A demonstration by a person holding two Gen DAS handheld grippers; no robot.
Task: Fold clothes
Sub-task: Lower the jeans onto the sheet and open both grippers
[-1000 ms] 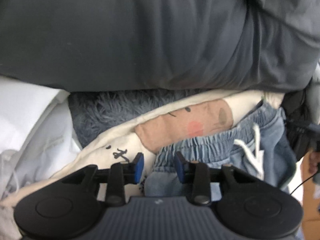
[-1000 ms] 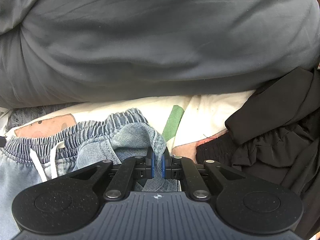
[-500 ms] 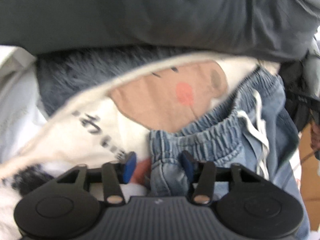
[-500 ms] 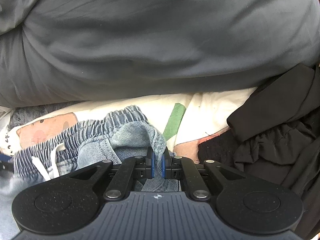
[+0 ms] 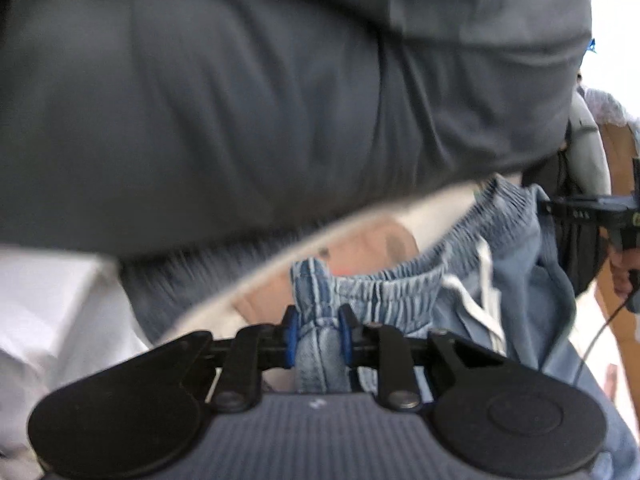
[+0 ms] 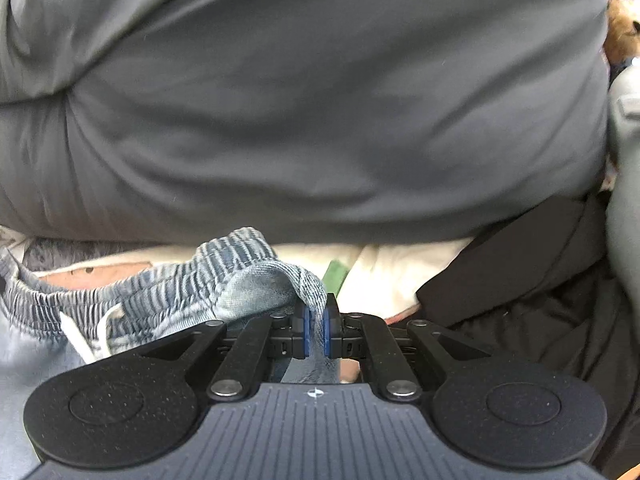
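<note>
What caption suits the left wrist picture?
Left gripper closing on the elastic waistband of light-blue denim shorts, below a grey duvet.

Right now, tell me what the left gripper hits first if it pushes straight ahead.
The left gripper, closing on the denim shorts' waistband, would first meet that bunched waistband, then probably the cream printed garment behind it; depth is hard to judge.
</note>
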